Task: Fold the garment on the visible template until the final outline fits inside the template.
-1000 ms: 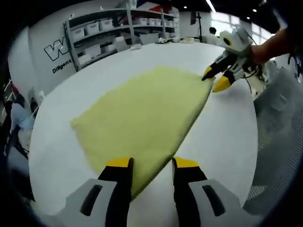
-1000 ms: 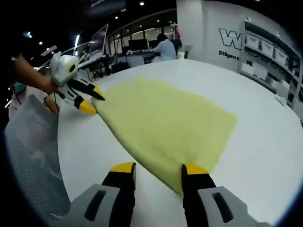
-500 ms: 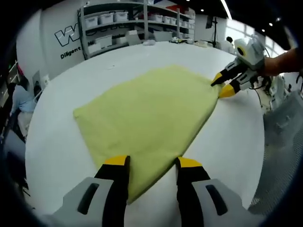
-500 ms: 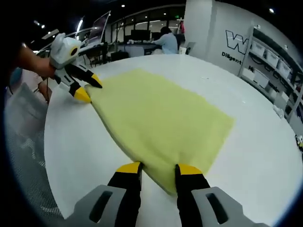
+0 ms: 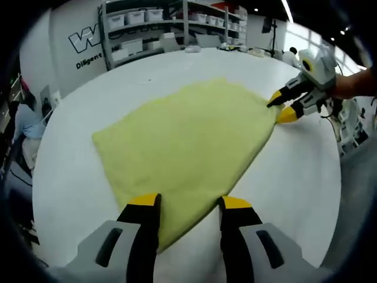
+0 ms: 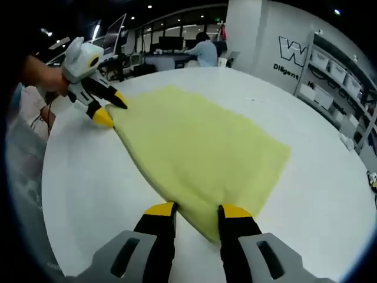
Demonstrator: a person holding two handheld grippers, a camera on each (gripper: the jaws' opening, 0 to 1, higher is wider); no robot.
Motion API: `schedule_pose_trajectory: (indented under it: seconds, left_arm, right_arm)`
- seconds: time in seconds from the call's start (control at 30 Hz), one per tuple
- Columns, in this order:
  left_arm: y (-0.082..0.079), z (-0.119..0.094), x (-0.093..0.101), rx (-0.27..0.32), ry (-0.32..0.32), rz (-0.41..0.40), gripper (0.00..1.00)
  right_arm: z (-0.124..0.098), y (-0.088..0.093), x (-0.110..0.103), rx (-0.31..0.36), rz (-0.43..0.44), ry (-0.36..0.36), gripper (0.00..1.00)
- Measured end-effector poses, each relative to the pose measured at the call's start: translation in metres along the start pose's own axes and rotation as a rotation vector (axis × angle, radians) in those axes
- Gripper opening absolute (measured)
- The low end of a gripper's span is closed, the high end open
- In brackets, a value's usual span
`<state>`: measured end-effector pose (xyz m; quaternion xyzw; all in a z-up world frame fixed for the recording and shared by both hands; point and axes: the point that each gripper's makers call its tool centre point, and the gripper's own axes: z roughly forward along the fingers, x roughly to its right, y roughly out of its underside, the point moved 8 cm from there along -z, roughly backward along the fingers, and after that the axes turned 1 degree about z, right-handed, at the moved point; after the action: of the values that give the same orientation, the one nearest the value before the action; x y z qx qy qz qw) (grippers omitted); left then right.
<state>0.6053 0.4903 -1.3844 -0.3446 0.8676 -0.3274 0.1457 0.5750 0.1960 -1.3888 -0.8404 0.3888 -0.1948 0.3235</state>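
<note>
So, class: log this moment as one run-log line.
garment: flat on table | left gripper: at corner | right gripper: at corner

One yellow garment (image 5: 185, 138) spread ahead of the jaws. Two grippers: left gripper (image 5: 184, 203) and right gripper (image 6: 197, 210), each at a near corner. One white table (image 5: 294, 171) beneath. One seated person (image 6: 206, 50) far beyond.

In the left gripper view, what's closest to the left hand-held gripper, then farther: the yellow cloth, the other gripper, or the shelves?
1. Yellow cloth, its corner between the left hand-held gripper jaws.
2. Right hand-held gripper, at the cloth's far corner.
3. Shelves, beyond the table.
</note>
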Motion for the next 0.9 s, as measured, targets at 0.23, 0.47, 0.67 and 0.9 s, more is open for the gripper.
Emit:
schedule_pose_trajectory:
  seconds: [0.23,0.47,0.67,0.9]
  left_arm:
    - [-0.004,0.004,-0.004,0.0,0.001,0.001,0.38]
    - [-0.002,0.0,-0.006,0.002,0.001,0.085,0.53]
    - [-0.003,0.0,-0.018,-0.009,-0.046,0.058,0.5]
    - [0.0,0.001,-0.015,-0.01,-0.034,0.02,0.52]
  right_arm:
    - [0.008,-0.007,0.01,0.001,0.0,0.004,0.24]
    - [0.005,-0.007,-0.001,-0.006,-0.036,-0.016,0.37]
    - [0.006,-0.007,-0.006,-0.002,-0.01,-0.024,0.45]
    - [0.005,-0.006,-0.01,0.0,0.028,-0.038,0.51]
